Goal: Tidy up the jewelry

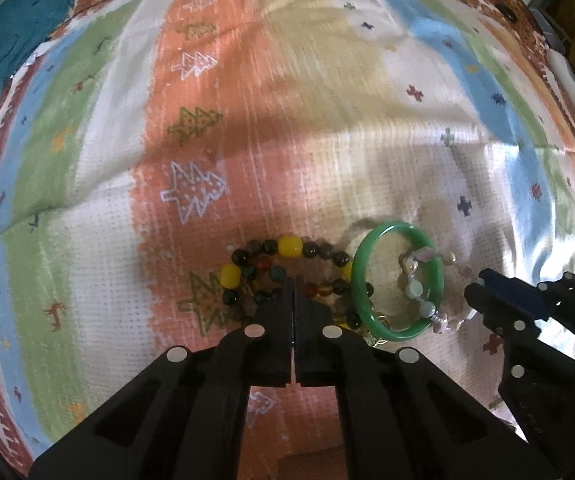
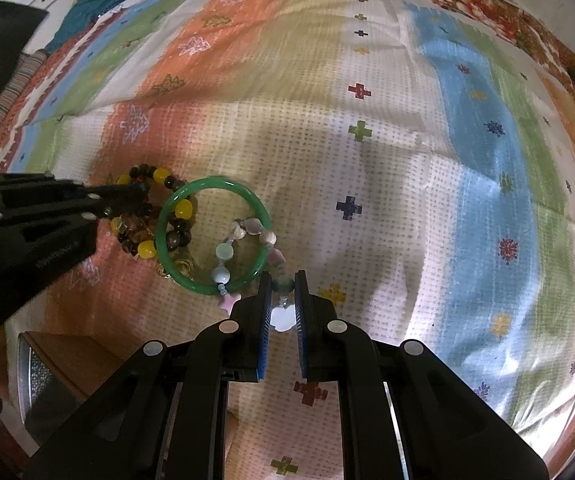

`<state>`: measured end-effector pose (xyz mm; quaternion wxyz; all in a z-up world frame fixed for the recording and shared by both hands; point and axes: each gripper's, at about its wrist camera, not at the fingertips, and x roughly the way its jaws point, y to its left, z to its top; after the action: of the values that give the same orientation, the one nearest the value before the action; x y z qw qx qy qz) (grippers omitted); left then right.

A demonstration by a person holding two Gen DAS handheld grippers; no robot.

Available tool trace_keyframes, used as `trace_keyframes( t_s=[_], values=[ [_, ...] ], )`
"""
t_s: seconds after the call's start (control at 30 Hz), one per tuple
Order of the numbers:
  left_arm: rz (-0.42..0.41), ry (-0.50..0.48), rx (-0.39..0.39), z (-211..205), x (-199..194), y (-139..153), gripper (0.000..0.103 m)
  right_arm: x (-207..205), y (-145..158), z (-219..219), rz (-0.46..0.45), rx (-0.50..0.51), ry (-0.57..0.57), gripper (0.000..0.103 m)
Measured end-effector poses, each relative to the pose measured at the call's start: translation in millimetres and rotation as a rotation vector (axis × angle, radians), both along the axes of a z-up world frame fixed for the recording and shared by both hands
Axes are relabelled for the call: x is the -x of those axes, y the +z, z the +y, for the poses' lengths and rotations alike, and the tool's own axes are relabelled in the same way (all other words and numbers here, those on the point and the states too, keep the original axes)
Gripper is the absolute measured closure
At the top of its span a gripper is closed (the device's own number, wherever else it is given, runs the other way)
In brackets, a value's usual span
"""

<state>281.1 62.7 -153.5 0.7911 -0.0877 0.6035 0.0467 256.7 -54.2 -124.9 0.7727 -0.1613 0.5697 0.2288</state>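
On the striped patterned cloth (image 1: pixel 99 240), three pieces of jewelry were heaped together: a dark beaded bracelet with yellow beads (image 1: pixel 287 246), a green bangle (image 1: pixel 397 280) leaning over it, and a pastel bead strand (image 2: pixel 243 236) threaded across the bangle's opening. The left hand-held gripper (image 1: pixel 294 284) was seen pressed together at the dark bracelet, its tips apparently pinching a bead or cord, though the exact contact was hidden by the fingers. The right hand-held gripper (image 2: pixel 283 282) was held slightly spread around the near end of the pastel strand, with a dark green bead and a white charm lying between its pads (image 2: pixel 301 320); whether the strand was truly clamped could not be told. A tangle was judged the chief risk: because the pastel strand passed through the bangle and the bangle rested on the dark beads, any pull on one piece would likely drag the others or strain a cord. A wooden box (image 2: pixel 67 360) was visible at the lower left of the right wrist view, and a teal cloth (image 1: pixel 15 40) lay well apart at the far edge.
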Motion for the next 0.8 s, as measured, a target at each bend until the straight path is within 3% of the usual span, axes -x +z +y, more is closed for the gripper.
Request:
trace_keyframes(
  t_s=[0.27, 0.4, 0.5, 0.8],
  values=[
    [0.014, 0.037, 0.044, 9.7, -0.4, -0.3, 0.101, 1.4, -0.3, -0.1, 0.004, 0.002, 0.000, 0.091],
    [0.013, 0.050, 0.057, 17.6, -0.8, -0.3, 0.078, 1.5, -0.6, 0.1, 0.005, 0.000, -0.002, 0.091],
    [0.011, 0.055, 0.064, 18.7, -2.3, -0.1, 0.068, 1.3, -1.4, -0.1, 0.008, -0.003, -0.003, 0.091],
    [0.027, 0.053, 0.039, 18.9, -10.7, -11.9, 0.063, 0.4, -4.8, 1.0, 0.017, 0.004, 0.005, 0.091]
  ],
)
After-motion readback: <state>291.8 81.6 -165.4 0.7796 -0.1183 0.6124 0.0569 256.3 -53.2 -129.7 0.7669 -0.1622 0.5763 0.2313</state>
